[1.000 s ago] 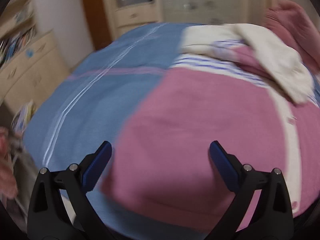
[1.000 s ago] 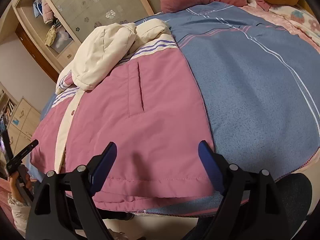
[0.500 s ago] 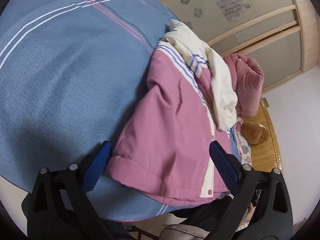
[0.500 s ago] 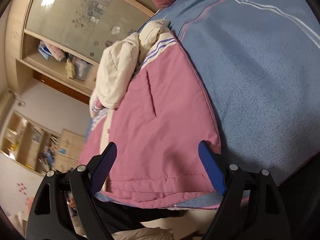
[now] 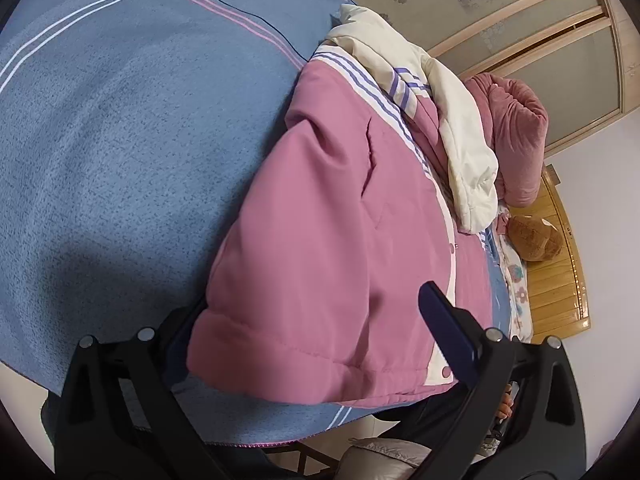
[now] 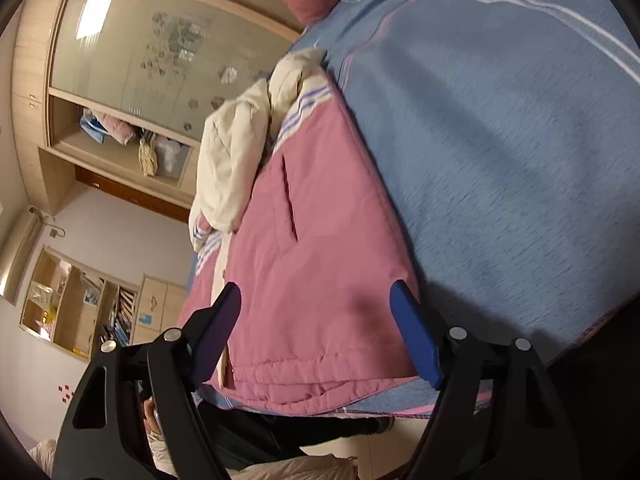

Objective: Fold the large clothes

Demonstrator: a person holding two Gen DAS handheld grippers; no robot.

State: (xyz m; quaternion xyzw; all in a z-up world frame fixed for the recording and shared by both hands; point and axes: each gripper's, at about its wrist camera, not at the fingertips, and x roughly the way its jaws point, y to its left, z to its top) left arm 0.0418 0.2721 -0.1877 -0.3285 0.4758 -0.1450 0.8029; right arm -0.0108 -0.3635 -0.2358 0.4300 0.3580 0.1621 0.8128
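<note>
Two grippers, left gripper [image 5: 316, 328] and right gripper [image 6: 316, 320], spread apart over one pink jacket [image 5: 332, 240].

A blue striped bedspread [image 5: 120, 140] covered the bed. A pink pillow [image 5: 516, 136] and a brown plush toy [image 5: 534, 236] lay beside the wooden headboard [image 5: 560, 272]. Open wardrobe shelves [image 6: 132, 148] held bags; a bookcase [image 6: 80, 304] stood below.
</note>
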